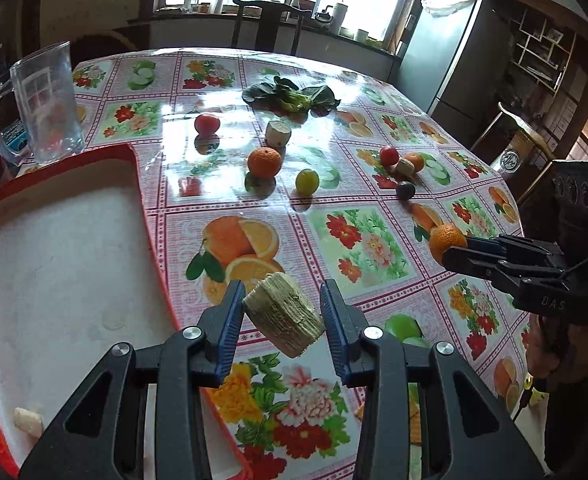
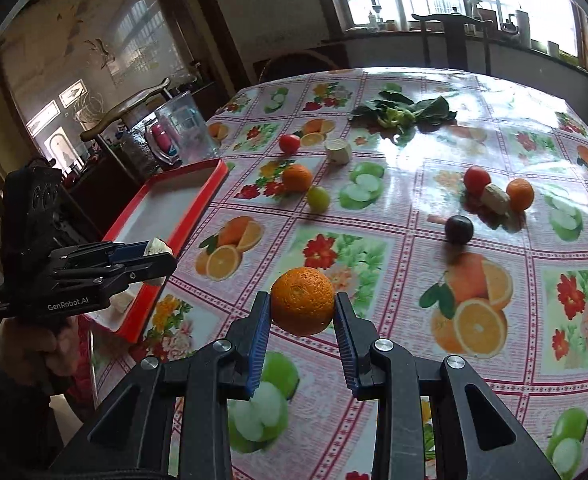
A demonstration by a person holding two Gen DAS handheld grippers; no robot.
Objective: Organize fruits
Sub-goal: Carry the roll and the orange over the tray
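Note:
My left gripper (image 1: pixel 283 294) is shut on a pale, fibrous cut chunk (image 1: pixel 284 320), held tilted above the tablecloth just right of the red-rimmed white tray (image 1: pixel 66 240). My right gripper (image 2: pixel 302 299) is shut on an orange (image 2: pixel 303 312), lifted over the table; the left wrist view shows that orange (image 1: pixel 446 240) at the far right. On the table lie a tomato (image 1: pixel 207 123), another chunk (image 1: pixel 278 133), an orange (image 1: pixel 265 162), a green plum (image 1: pixel 307 181) and a dark plum (image 1: pixel 405 190). A small pale piece (image 1: pixel 28 420) rests in the tray's near corner.
A clear glass pitcher (image 1: pixel 48 108) stands behind the tray. Leafy greens (image 1: pixel 290 98) lie at the far middle. A tomato (image 2: pixel 477 178), an orange (image 2: pixel 520 194) and a chunk (image 2: pixel 496 199) cluster at the right. A chair (image 1: pixel 268 24) stands beyond the table.

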